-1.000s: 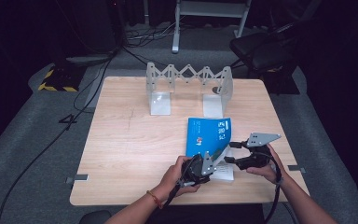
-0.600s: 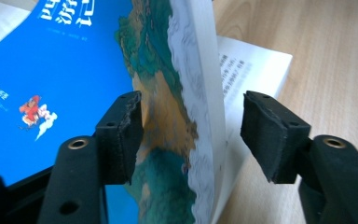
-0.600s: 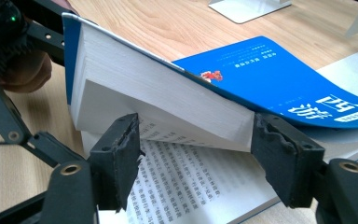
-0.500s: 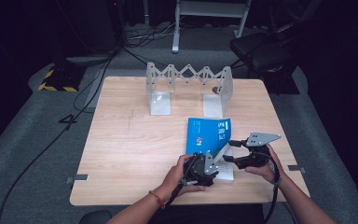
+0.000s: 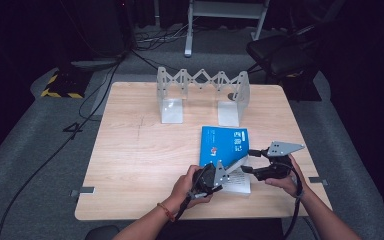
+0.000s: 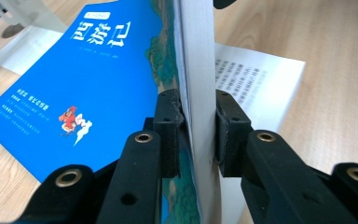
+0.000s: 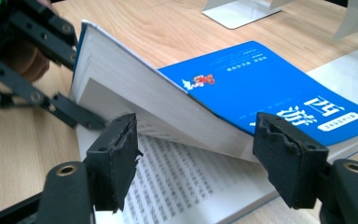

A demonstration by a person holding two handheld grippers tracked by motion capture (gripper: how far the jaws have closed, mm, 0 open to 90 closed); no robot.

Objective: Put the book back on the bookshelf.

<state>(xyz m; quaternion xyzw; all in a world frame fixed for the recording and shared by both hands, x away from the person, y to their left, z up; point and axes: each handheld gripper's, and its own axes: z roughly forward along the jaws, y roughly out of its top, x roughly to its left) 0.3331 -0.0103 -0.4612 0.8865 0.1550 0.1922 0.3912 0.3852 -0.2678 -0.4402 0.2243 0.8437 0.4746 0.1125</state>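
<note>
On table: blue book (image 6: pixel 88 74) titled 西游记 | left hand-held gripper (image 6: pixel 198 135) pinching its pages; right hand-held gripper (image 7: pixel 200 163) spread

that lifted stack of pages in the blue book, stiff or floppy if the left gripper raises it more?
Probably floppy: the page block already bows between the left gripper and the spine. Its loose edge may fan or slip. The blue book itself likely stays flat on the table.

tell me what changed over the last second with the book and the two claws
Very little. The left claw stays clamped on the lifted front part of the blue book, with perhaps a slight shift. The right claw stays open beside the printed pages. The folding metal rack and table are unchanged.
</note>
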